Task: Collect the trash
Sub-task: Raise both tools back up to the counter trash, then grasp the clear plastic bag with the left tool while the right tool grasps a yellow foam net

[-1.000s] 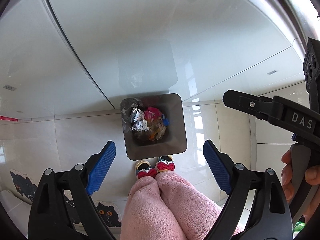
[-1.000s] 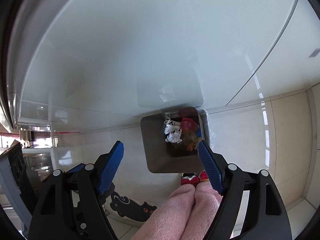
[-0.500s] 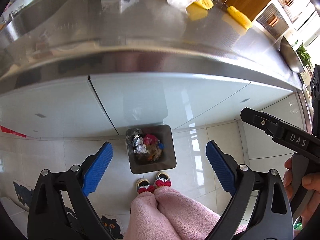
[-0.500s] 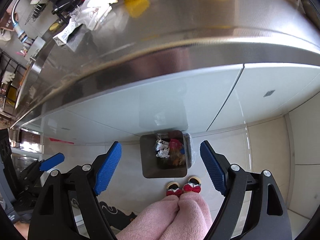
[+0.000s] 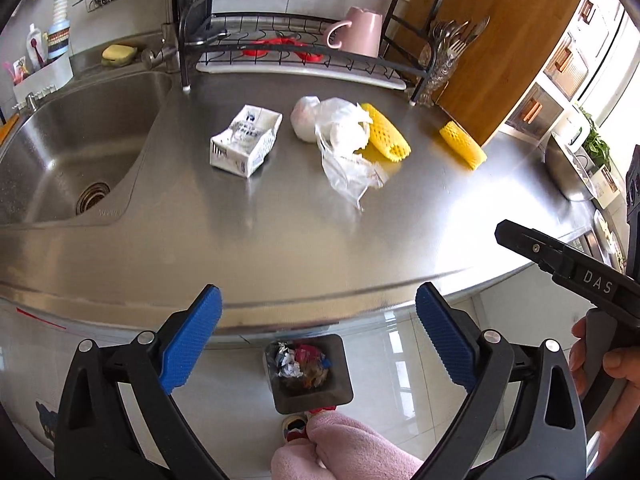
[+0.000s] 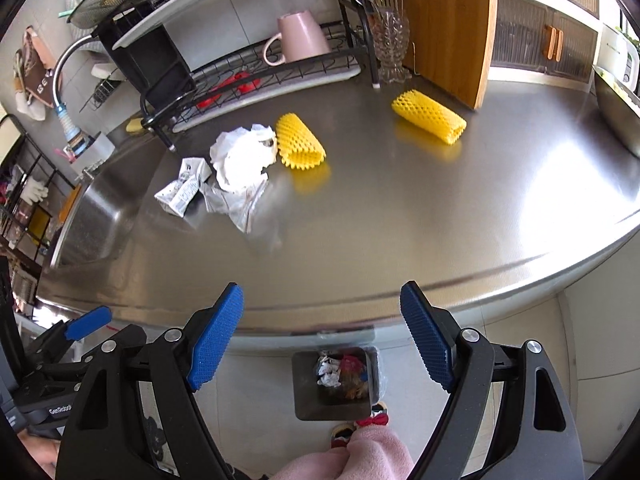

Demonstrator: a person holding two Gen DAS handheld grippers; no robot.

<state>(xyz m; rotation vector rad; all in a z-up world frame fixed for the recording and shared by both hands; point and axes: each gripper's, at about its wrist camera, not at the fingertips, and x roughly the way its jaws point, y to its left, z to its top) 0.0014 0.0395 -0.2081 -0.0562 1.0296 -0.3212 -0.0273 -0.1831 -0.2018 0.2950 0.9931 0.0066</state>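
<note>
Rising from the bin (image 5: 310, 372) since earlier, countertop (image 5: 280, 232) trash now visible, left claw (image 5: 318, 344) opening empty, right claw (image 6: 322, 342) wide, empty.

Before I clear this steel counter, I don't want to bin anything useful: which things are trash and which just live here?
Trash:
crushed white carton
crumpled white plastic bag
two yellow foam net sleeves
grey floor bin

Staying:
upturned pink mug
black dish rack
glass cutlery holder
</note>
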